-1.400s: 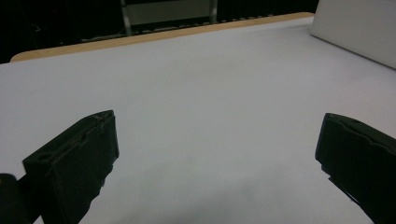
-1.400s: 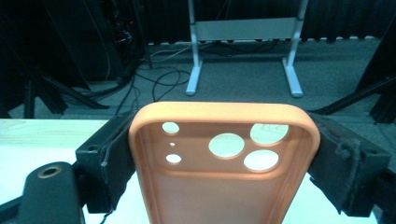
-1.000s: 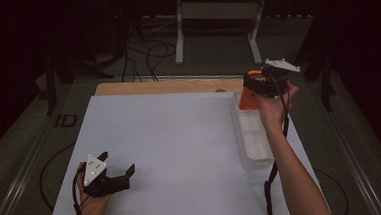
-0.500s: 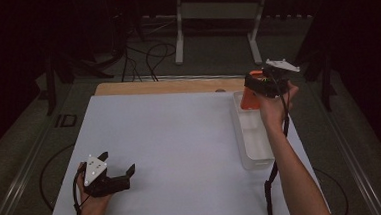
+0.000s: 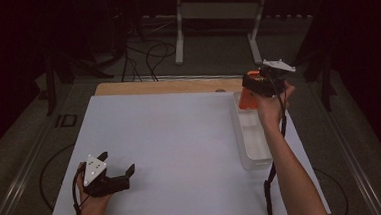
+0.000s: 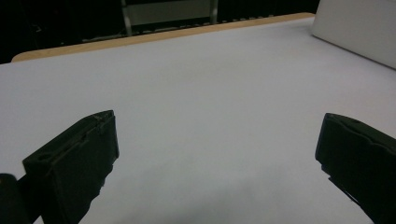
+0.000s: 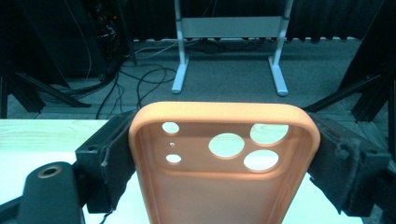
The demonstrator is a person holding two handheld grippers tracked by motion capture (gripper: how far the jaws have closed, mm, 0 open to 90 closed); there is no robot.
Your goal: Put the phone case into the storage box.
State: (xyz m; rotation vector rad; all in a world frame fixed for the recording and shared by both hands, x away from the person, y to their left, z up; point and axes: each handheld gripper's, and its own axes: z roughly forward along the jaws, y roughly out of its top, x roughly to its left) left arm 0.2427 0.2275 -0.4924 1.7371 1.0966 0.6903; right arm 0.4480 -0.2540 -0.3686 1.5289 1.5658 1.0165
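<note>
An orange phone case point(image 7: 219, 163) with round camera holes is clamped between the two jaws of my right gripper point(image 7: 219, 158). In the high view that gripper point(image 5: 257, 86) holds the orange case point(image 5: 248, 98) above the far end of a clear plastic tray point(image 5: 253, 138) at the table's right. My left gripper point(image 5: 125, 174) rests on the white table sheet point(image 5: 170, 144) near the front left corner, jaws wide apart. Between the left gripper's jaws point(image 6: 215, 154) lies bare white sheet.
A wooden strip point(image 5: 167, 86) runs along the table's far edge. Beyond it stand a white metal stand point(image 5: 218, 15) and loose cables point(image 5: 150, 50) on the dark floor. A white box edge point(image 6: 359, 28) shows at the upper right of the left gripper view.
</note>
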